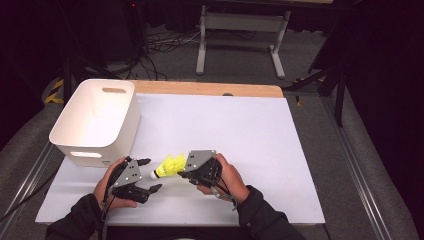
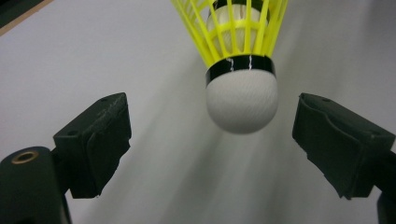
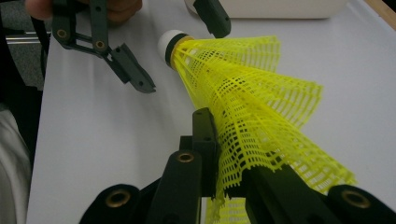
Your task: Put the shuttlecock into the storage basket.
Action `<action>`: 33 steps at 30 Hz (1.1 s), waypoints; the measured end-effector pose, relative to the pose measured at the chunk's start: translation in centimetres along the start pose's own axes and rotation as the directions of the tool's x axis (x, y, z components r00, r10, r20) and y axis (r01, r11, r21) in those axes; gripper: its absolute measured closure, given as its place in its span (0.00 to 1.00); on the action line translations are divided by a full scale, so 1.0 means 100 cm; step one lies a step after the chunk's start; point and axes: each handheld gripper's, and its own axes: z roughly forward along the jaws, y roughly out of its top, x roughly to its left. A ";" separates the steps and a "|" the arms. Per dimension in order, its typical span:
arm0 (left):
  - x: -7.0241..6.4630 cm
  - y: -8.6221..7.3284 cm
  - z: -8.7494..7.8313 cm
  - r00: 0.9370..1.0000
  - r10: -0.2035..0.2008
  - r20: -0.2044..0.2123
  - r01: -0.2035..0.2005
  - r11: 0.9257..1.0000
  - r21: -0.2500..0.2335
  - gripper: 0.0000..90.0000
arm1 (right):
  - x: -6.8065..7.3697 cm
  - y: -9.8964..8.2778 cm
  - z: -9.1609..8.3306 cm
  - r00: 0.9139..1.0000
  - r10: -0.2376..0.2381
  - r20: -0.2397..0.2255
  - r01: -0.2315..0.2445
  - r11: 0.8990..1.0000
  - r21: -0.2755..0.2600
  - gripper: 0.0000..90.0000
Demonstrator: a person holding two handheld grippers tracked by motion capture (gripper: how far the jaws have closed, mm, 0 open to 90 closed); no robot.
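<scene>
We hold the yellow shuttlecock [image 1: 170, 165] by its mesh skirt in our right tool [image 1: 186, 172], jaws clamped on it, above the white tabletop [image 1: 240, 145]. Our left tool [image 1: 149, 175] stands wide open, its pads either side of the white cork tip without touching. A white bin [image 1: 95, 122] sits nearby.

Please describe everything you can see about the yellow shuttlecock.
The shuttlecock has a yellow mesh skirt that looks like plastic, a black band and a rounded white cap. It is off the table, roughly level, cap toward the left gripper. The right gripper is shut on its skirt. The left gripper's open jaws flank the cap without touching.
</scene>
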 end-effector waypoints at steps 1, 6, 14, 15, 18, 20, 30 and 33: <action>0.000 0.001 0.001 1.000 -0.001 0.005 0.001 1.000 0.000 0.14 | 0.001 0.001 0.000 1.000 -0.003 -0.004 0.003 1.000 0.000 0.96; 0.001 0.006 0.004 1.000 0.000 0.011 0.000 1.000 -0.016 0.16 | 0.002 0.003 0.003 1.000 -0.007 -0.009 0.007 1.000 -0.009 0.96; 0.003 0.010 0.010 1.000 0.008 0.030 -0.008 1.000 -0.001 0.21 | 0.005 0.006 0.008 1.000 -0.025 -0.018 0.025 1.000 0.016 0.96; 0.003 0.010 0.011 1.000 0.006 0.025 -0.006 1.000 0.002 0.23 | 0.005 0.007 0.007 0.999 -0.028 -0.017 0.029 0.999 0.020 0.96; 0.004 0.011 0.013 0.999 0.004 0.036 -0.004 1.000 0.003 0.27 | 0.003 0.009 0.006 1.000 -0.023 -0.017 0.023 0.999 0.022 0.96; 0.005 0.013 0.015 0.999 0.009 0.033 -0.010 1.000 0.013 0.29 | 0.004 0.010 0.006 0.999 -0.040 -0.003 0.041 0.999 0.036 0.96; 0.007 0.021 0.028 0.996 0.023 0.083 -0.027 0.999 0.043 0.42 | 0.011 0.018 0.008 0.988 -0.152 0.025 0.148 0.983 0.113 0.95; 0.007 0.023 0.030 0.996 0.033 0.088 -0.037 0.998 0.048 0.45 | 0.013 0.020 0.008 0.985 -0.167 0.031 0.162 0.978 0.131 0.95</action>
